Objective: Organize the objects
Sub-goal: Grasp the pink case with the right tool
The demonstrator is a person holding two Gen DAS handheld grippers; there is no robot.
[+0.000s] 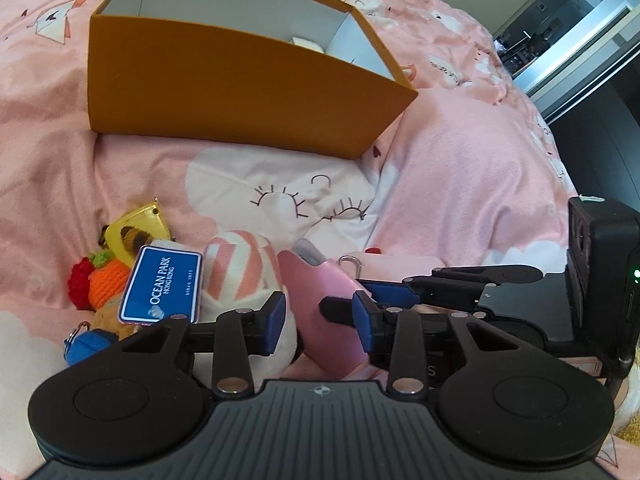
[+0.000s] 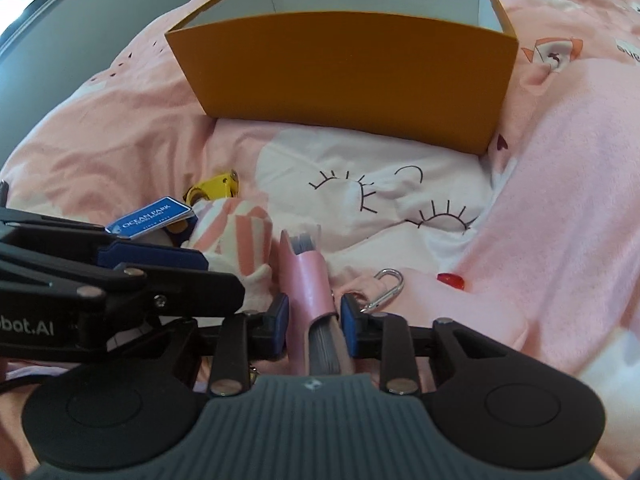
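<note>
Right claw (image 2: 314, 316) clamped on pink notebook (image 2: 306, 280), left claw (image 1: 320, 316) half-open astride it, orange box (image 2: 348, 76) beyond.

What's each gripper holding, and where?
Right gripper: pink notebook, jaws around its near end, pages between. Left gripper: nothing clamped, jaws open.

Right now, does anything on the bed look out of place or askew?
Yes. The orange box sits tilted on the rumpled pink bedding, while the toys and the Ocean Park tag lie heaped outside it.
</note>
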